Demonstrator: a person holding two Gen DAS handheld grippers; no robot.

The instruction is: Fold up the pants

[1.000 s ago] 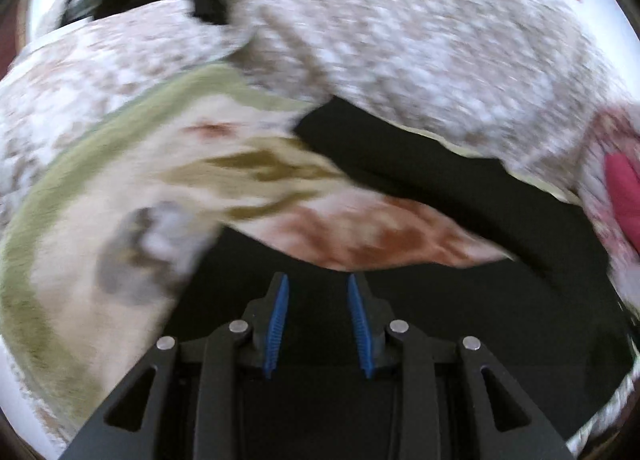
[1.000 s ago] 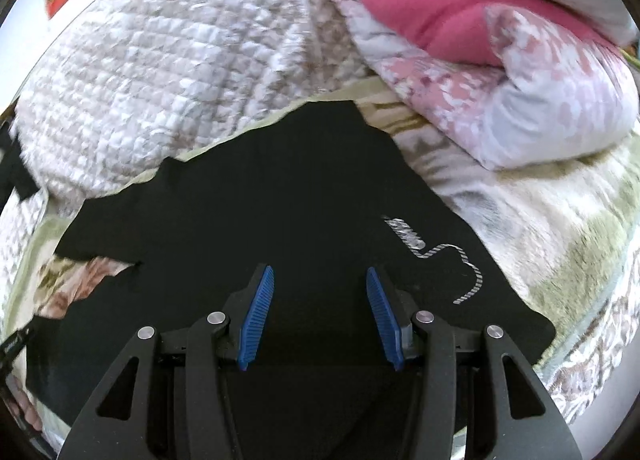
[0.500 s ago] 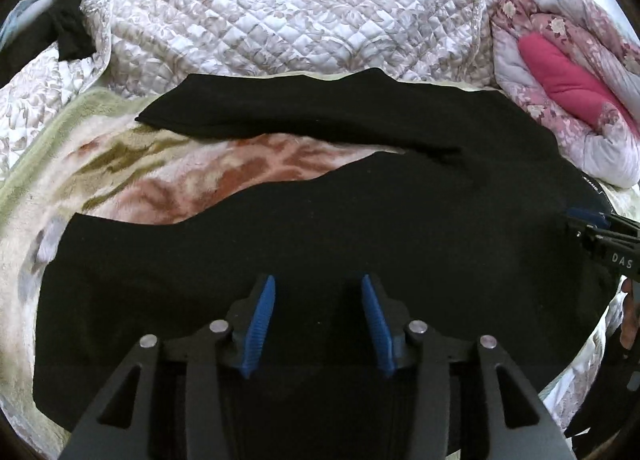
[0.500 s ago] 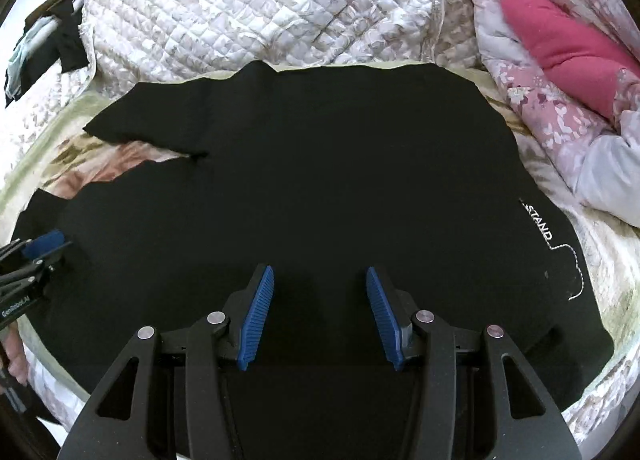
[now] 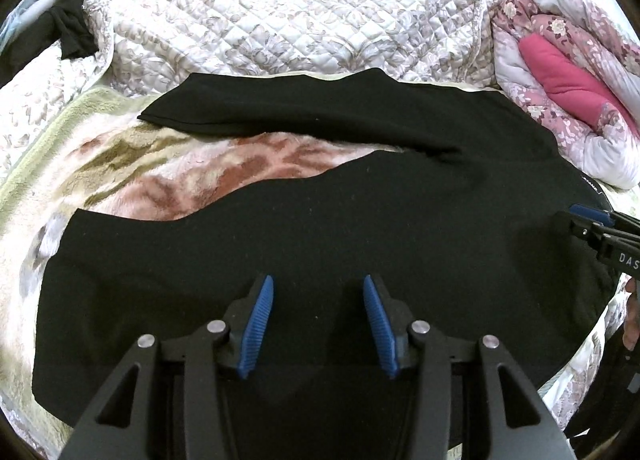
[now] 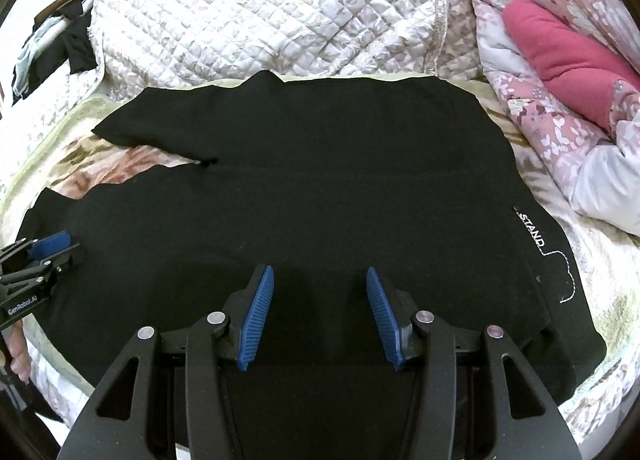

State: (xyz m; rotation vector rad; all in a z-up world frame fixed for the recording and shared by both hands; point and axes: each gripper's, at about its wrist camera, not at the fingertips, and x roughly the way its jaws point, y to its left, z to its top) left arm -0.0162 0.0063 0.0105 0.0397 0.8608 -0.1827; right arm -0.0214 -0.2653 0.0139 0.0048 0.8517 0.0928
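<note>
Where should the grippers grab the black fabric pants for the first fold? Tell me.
Probably the near edge of the black fabric pants, from this side: left gripper at the leg end, right gripper near the waist. The far leg lies parallel, so lifting the near leg over stacks them.

A home bedroom: a bed with a plush blanket (image 5: pixel 168 164), quilted coverlet (image 5: pixel 288 8) and rolled floral duvet (image 6: pixel 560 72).
</note>
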